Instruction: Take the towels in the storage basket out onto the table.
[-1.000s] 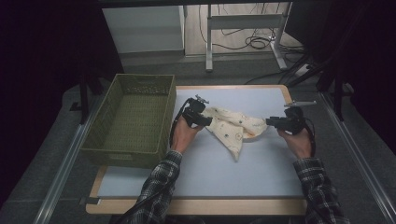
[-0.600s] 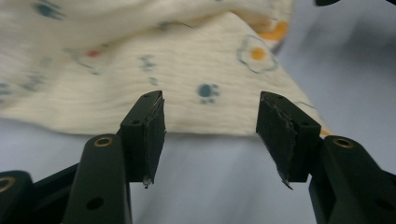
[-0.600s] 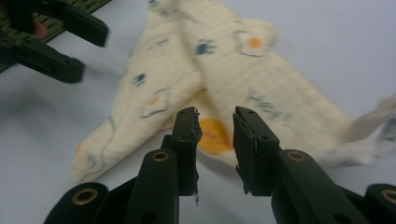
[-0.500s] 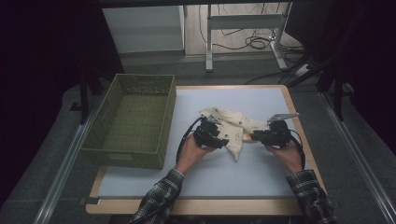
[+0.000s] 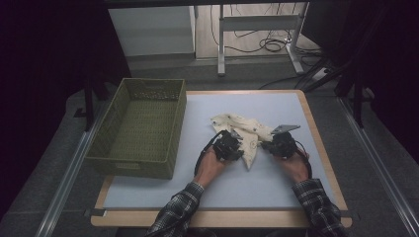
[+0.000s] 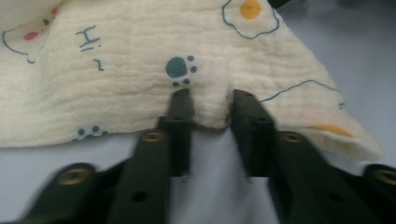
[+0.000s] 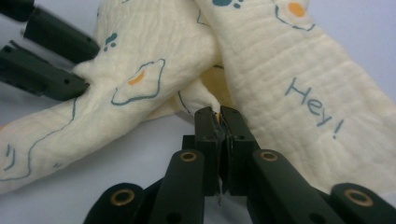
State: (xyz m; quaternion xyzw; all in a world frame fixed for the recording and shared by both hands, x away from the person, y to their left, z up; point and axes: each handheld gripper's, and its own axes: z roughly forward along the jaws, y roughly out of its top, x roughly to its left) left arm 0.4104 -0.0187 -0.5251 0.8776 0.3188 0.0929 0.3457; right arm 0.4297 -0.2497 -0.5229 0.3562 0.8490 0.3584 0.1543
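The cream, crinkled muslin cloth [image 7: 299, 84] printed with blue paw marks and fried-egg outlines carried the blue handwritten word "Hey!" [image 7: 314, 108] in the right gripper view, slanting down toward the cloth's right edge. In the left gripper view the same cloth [image 6: 140, 79] bore, near its upper left corner, a blue hand-drawn mark [image 6: 88, 41] that read like "Hi", tilted and partly unclear, with a further small stroke just below it. No other lettering, brand or number could be read.
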